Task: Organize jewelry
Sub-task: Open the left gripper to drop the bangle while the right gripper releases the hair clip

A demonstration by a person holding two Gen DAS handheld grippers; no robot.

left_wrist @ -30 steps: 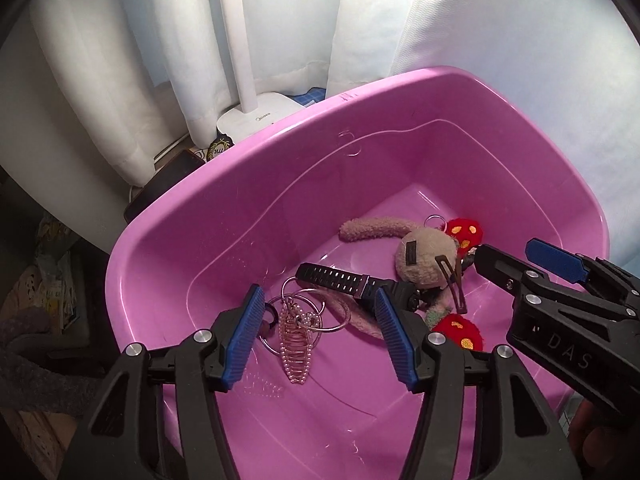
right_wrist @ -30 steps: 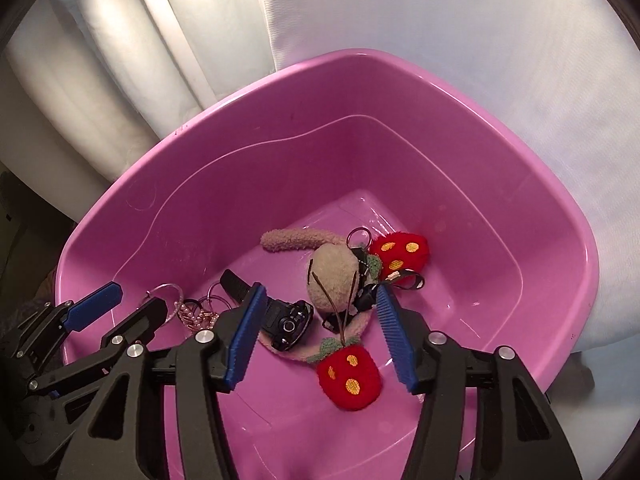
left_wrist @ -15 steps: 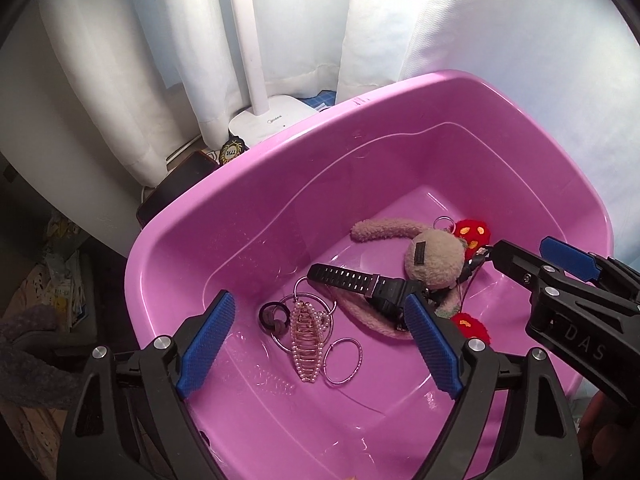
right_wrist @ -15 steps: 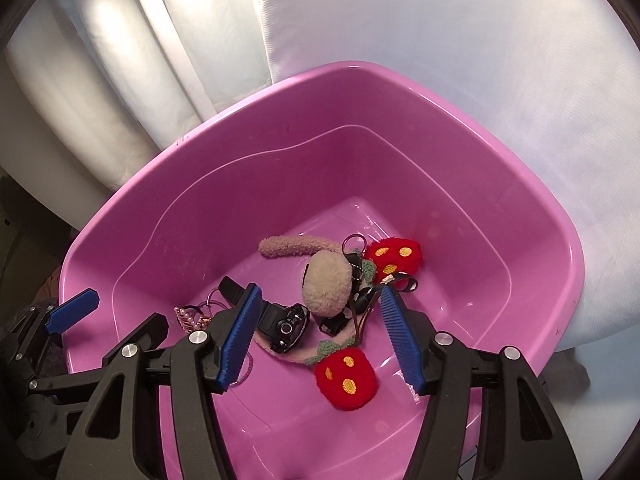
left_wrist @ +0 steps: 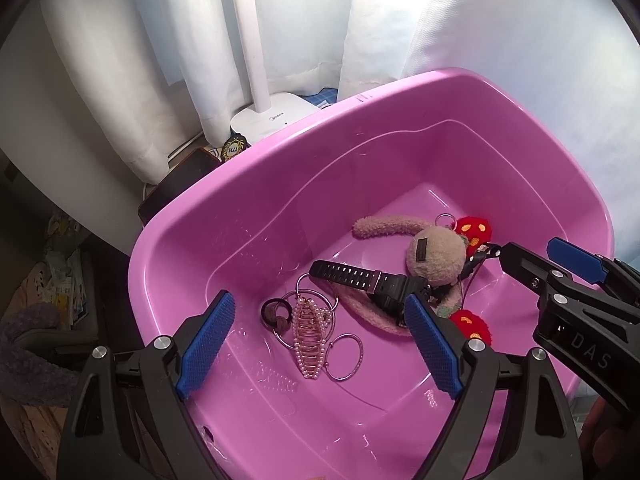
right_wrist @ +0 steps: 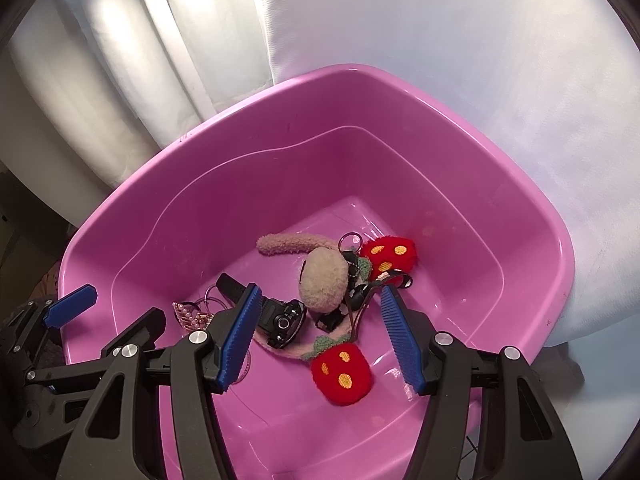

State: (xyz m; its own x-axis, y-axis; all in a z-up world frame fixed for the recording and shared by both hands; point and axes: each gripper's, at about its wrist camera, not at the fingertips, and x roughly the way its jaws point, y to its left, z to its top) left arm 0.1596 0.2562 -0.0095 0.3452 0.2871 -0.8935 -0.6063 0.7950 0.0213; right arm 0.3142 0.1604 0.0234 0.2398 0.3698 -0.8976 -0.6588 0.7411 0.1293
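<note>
We hold both grippers above a pink basin (left_wrist: 248,216) that stands against white curtains (left_wrist: 168,60); a white lamp base (left_wrist: 276,114) sits just beyond its far left rim. Our left gripper (left_wrist: 316,340) hovers over the near left part of the basin with its blue pads (left_wrist: 206,338) spread wide and nothing between them; on the floor below lie a pearl hair clip (left_wrist: 308,338), thin metal rings (left_wrist: 344,356) touching it on the right, and a dark hair tie (left_wrist: 276,314) just to its left. A black watch (left_wrist: 360,280) lies to the right of these, its strap running toward the far left, its case resting on a pink fuzzy band (left_wrist: 372,322). Our right gripper (right_wrist: 320,336) hangs over the middle of the basin, jaws moderately apart and gripping nothing; seen between them are the watch case (right_wrist: 284,322) near the left pad and a beige plush charm (right_wrist: 324,280) farther off. One red strawberry plush (right_wrist: 342,374) lies nearest us; a second (right_wrist: 390,256) lies beyond the beige plush to the right, beside a small key ring (right_wrist: 350,240). In the left view, the right gripper's black frame (left_wrist: 576,312) enters from the right edge.
</note>
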